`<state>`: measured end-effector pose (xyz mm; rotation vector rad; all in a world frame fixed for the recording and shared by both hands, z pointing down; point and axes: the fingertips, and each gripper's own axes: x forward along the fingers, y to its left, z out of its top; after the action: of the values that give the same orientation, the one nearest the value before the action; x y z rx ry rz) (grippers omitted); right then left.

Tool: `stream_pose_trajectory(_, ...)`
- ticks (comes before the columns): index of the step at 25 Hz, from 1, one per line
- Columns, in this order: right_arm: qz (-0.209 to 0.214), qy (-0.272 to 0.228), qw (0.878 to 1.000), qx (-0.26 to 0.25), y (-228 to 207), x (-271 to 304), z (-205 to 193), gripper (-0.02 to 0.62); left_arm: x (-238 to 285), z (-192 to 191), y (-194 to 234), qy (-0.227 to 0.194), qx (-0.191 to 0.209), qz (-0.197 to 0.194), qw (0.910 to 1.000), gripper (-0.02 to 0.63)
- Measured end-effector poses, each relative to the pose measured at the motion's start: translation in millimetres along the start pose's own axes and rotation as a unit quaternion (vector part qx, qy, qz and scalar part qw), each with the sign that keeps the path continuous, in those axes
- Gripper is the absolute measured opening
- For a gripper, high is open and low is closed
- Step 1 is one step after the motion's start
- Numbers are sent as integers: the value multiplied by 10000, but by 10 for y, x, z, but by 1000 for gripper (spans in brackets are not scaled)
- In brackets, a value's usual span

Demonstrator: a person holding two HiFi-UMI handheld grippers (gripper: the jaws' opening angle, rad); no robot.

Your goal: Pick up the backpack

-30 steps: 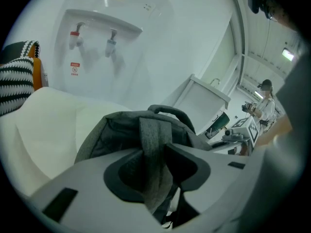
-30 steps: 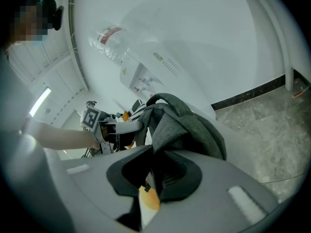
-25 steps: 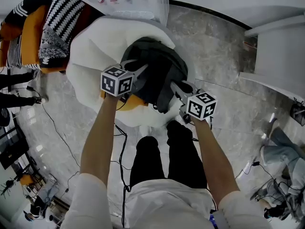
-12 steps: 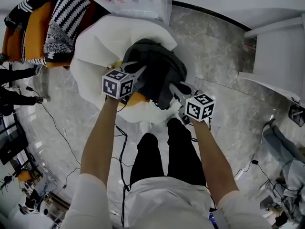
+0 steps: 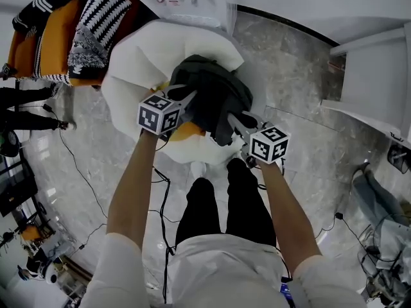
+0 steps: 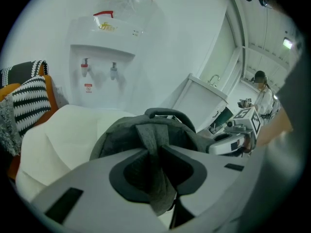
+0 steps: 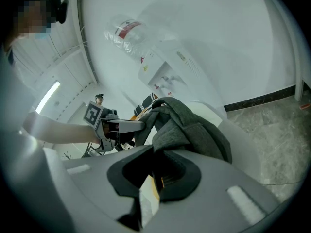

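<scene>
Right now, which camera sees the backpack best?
The head view: nearly the whole dark backpack shows from above. The left gripper view shows only its handle and strap close up; the right gripper view shows one folded side.

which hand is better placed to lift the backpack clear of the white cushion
Left, probably. The left gripper has jaws that have just been closing on a strap at the middle of the backpack, right below its top handle. The right gripper only pinches a fold at the bag's side.
</scene>
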<state>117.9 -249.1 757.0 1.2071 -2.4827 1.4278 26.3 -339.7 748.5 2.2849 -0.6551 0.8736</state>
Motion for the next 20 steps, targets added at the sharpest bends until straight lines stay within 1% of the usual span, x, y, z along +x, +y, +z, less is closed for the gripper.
stream_pose_trajectory(7, 108, 104, 9996, -236, 256, 40, 109, 27, -310, 14, 34, -198, -209, 28, 9996, 61)
stream_pose_trajectory(20, 164, 253, 9977, -611, 802, -29, 182, 26, -927, -22, -69, -451, -418, 11, 9981, 55)
